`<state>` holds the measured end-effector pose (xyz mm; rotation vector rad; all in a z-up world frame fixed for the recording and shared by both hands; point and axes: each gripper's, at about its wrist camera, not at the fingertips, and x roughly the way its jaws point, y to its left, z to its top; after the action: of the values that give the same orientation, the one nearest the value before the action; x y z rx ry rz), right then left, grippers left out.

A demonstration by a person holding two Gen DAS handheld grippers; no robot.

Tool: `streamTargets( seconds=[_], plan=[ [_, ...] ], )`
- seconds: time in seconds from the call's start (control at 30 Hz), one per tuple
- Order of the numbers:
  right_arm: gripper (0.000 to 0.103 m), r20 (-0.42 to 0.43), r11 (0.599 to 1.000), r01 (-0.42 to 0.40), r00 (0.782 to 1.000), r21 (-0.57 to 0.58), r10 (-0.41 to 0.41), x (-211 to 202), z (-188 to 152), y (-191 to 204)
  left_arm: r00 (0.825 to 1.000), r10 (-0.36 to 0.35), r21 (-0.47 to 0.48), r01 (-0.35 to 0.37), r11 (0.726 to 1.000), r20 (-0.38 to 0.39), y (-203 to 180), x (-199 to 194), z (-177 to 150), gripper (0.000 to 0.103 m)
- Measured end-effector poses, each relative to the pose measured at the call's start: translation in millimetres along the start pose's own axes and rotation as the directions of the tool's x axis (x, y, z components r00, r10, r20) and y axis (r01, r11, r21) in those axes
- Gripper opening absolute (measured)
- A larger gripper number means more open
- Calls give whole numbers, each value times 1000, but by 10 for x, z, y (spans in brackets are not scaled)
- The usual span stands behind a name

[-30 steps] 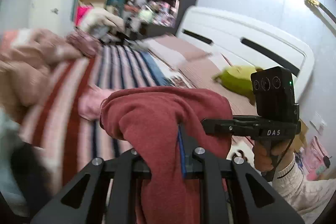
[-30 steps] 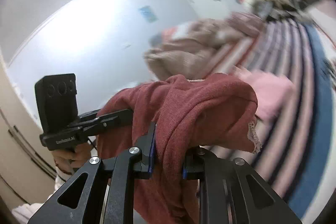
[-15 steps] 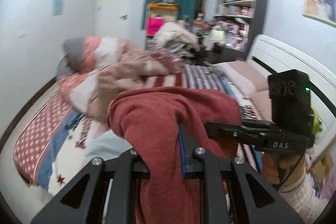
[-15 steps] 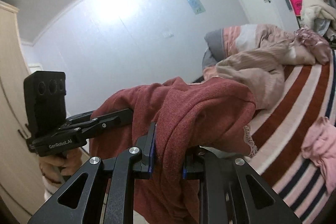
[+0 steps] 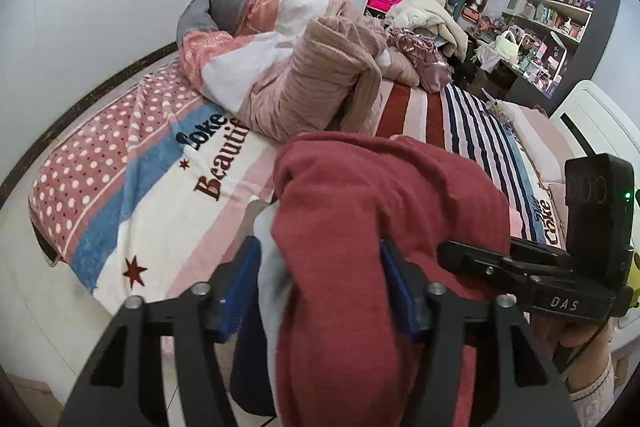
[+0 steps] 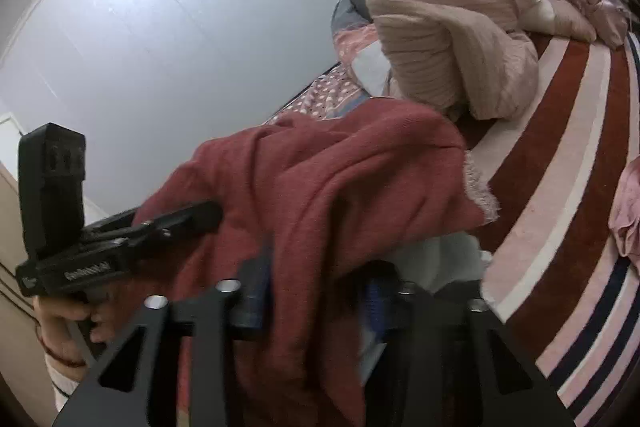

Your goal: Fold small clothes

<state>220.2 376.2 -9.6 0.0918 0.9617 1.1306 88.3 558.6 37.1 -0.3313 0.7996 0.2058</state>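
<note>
The left hand-held gripper (image 5: 320, 283) is seen with its jaws just opened up: clear gap between the blue pads (image 5: 244, 279), and the red knit garment (image 5: 384, 211) is draped loosely between them, hanging down past the frame's lower edge. No pinch is seen on the left pad side; on the right pad the cloth lies against it, but pressure can't be told. Just right of this gripper, the right hand-held gripper (image 5: 472, 255) is seen w/ its fingers buried in the same garment, held by a hand (image 5: 576, 339) in a cream knit sleeve.

From the right wrist view, the right hand-held gripper (image 6: 320, 291) is also caught mid-release: jaws just parted, moderately wide, the garment (image 6: 320, 187) slumped over and between the blurred pads. A lace-trimmed edge (image 6: 480, 187) is shown at the cloth's right side. To its left, the left hand-held gripper (image 6: 188, 219) is poked into the garment's other end.

So the garment is bridged across both grippers, above the near edge of the bed (image 5: 160, 211). Ahead of the grippers, a pink ribbed blanket (image 5: 320, 87) is piled on the striped bedspread (image 6: 560, 131). A pale cloth (image 6: 440, 255) is glimpsed just under the red garment; what it is can't be told.
</note>
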Motion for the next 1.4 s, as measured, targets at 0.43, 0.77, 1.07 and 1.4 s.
streamTargets(
  seconds=[0.43, 0.77, 1.07, 1.4],
  plan=[
    [49, 97, 999, 42, 994, -23, -40, -738, -197, -24, 986, 78, 40, -85, 996, 148, -480, -742, 78, 64],
    [54, 166, 995, 55, 985, -77, -41, -1739, -1149, -264, 965, -31, 195, -22, 981, 261, -1697, -946, -695, 66],
    [61, 283, 961, 267, 929, -70, -237, -2996, -2491, -767, 887, -115, 293, -25, 956, 448, -3089, -869, -1728, 90],
    [101, 527, 799, 600, 690, -35, -496, -4196, -3741, -823, 796, -183, 332, -24, 943, 577, -4242, -744, -2557, 102]
  ],
)
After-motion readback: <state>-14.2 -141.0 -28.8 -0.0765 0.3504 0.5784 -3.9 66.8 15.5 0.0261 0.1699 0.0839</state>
